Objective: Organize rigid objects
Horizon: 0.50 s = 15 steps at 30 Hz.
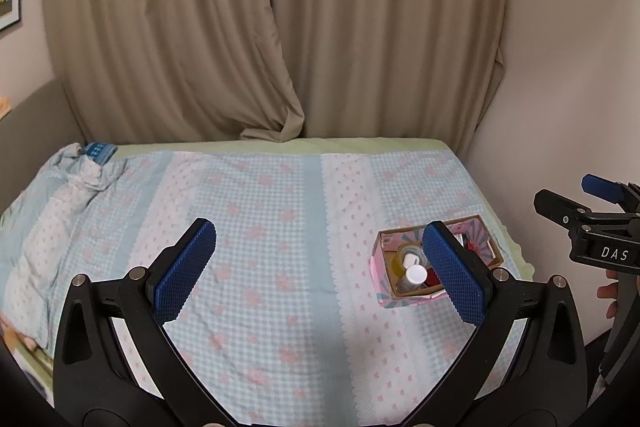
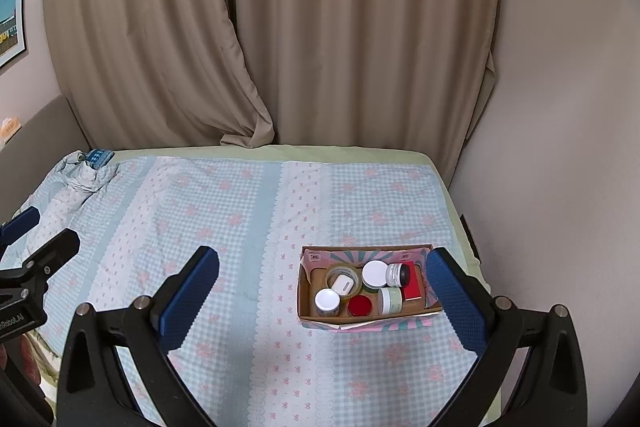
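Both grippers hang above the bed, jaws spread wide, nothing held. Left gripper [image 1: 320, 275] fills the lower half of the left wrist view; right gripper [image 2: 322, 293] does the same in the right wrist view. Each tool also shows at the edge of the other's frame.

Cardboard box [image 2: 316, 309] sits on the checked bedspread [image 2: 240, 219], lower right of centre in the right wrist view, close to the bed's right edge and the wall [image 2: 560, 147]. In the left wrist view the left gripper's right finger covers part of the box.

Risks, as I judge them:
- Soft bedding under the box: pressing down or tugging at one item could tip or slide the box toward the near bed edge.
- Contents packed close together, several touching: wide jaws going in for one could knock a neighbour over or catch the box wall.
- Round lids give little flat surface for the pads, so a jar may twist out.

Contents seen in the right wrist view: white-lidded jar [image 2: 327, 301] at lower left of the box, red lid [image 2: 359, 305] beside it, tape roll [image 2: 344, 281] with a small white case [image 2: 345, 284] lying in it, large white lid [image 2: 375, 273], pale green jar [image 2: 390, 299], dark-capped bottle [image 2: 400, 274] on its side, red flat box [image 2: 412, 285] at right. All look hard and small.

Nothing loose lies on the bedspread near the box; the task appears largely done.
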Available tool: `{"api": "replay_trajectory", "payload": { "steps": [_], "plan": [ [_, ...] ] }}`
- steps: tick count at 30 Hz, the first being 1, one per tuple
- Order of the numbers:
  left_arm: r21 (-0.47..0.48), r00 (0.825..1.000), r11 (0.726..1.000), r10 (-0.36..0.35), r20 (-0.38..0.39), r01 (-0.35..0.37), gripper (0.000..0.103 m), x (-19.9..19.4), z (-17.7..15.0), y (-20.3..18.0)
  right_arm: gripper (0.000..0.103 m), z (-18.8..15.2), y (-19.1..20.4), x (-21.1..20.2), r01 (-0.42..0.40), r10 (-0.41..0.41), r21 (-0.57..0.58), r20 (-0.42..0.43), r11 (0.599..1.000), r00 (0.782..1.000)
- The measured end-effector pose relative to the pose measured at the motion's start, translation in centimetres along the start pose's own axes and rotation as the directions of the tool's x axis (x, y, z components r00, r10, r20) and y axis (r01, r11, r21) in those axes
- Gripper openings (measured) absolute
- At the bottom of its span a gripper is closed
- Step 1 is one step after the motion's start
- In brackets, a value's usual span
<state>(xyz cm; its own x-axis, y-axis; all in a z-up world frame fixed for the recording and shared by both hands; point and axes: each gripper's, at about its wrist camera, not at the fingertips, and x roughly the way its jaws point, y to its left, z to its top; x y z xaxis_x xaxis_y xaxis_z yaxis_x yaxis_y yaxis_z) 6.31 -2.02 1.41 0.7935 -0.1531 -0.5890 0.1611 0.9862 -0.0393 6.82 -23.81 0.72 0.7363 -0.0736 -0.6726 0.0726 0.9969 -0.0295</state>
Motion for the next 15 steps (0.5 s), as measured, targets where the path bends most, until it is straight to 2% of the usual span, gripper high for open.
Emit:
{"api": "replay_trajectory", "payload": {
  "steps": [15],
  "plan": [
    [-0.009,1.0,1.0,-0.011,-0.009,0.011,0.103,0.42,-0.02,0.11,0.103,0.24,-0.24,0.05,0.008,-0.009,0.028,0.007,1.0,1.0]
  ]
}}
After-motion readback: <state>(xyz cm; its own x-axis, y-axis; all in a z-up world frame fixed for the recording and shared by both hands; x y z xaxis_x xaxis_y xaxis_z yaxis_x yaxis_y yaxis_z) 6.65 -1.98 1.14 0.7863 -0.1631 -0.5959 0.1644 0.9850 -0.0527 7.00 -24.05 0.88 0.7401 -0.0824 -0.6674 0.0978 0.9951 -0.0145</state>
